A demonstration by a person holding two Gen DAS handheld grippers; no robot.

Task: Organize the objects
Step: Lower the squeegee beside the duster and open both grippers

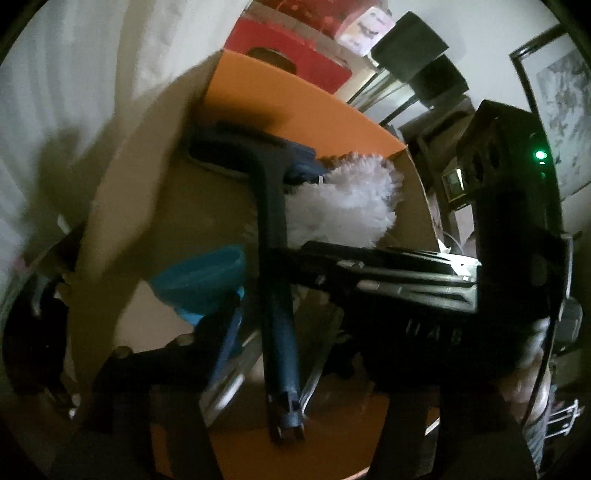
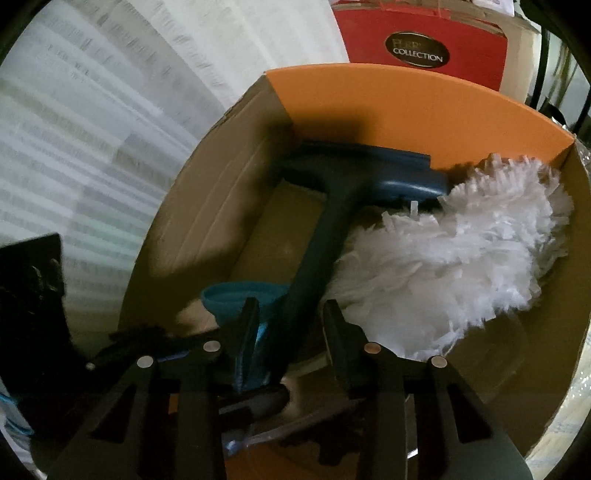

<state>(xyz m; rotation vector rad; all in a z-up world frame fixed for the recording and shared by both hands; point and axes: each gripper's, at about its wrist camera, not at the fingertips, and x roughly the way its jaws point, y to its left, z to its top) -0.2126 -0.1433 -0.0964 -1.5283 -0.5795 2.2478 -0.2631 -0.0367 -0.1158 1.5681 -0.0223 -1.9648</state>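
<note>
Right tool (image 2: 290,314) narrow, straddling squeegee (image 2: 321,229) handle inside box (image 2: 406,96), not pinching; close squarely. Left tool (image 1: 291,398) wide, empty.

A lived-in home, it seems: pale striped curtains (image 2: 92,122) hang beside an open cardboard box (image 2: 406,107) holding household cleaning tools, a red gift box (image 2: 421,33) stands behind it, and a framed picture (image 1: 557,110) hangs on a white wall.
</note>
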